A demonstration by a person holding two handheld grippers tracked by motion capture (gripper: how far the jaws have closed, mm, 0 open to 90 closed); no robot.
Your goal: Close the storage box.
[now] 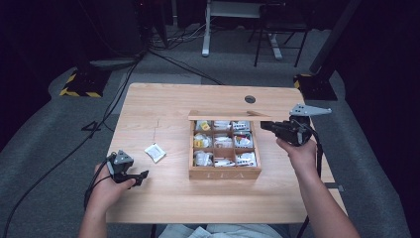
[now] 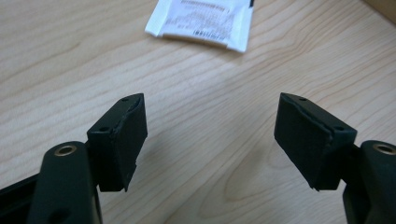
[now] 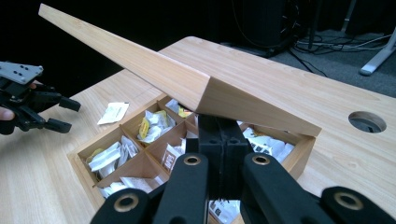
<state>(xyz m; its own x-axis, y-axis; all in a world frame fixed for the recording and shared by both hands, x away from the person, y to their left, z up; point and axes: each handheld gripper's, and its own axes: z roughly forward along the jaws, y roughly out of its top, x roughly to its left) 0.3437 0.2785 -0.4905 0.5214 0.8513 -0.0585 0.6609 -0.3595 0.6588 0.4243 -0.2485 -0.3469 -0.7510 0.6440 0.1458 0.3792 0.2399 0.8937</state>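
Left gripper (image 2: 210, 140), jaws spread and empty, low over the table (image 1: 163, 198); the sachet (image 2: 201, 21) lies just ahead of its tips, untouched. Left hand (image 1: 106, 191) rests near the front edge. Right gripper (image 3: 223, 140), jaws pressed together beneath the lid (image 3: 154, 74), props it above the box (image 1: 225, 172); right forearm angled inward.

Wooden tea box (image 1: 225, 173) centre-right of desk (image 1: 173, 104), lid (image 1: 225, 117) raised at its far edge. Right claw (image 1: 264, 125) at lid's right end. White sachet (image 1: 155, 152) left of box. Left claw (image 1: 142, 177) lower left, near sachet, apart.
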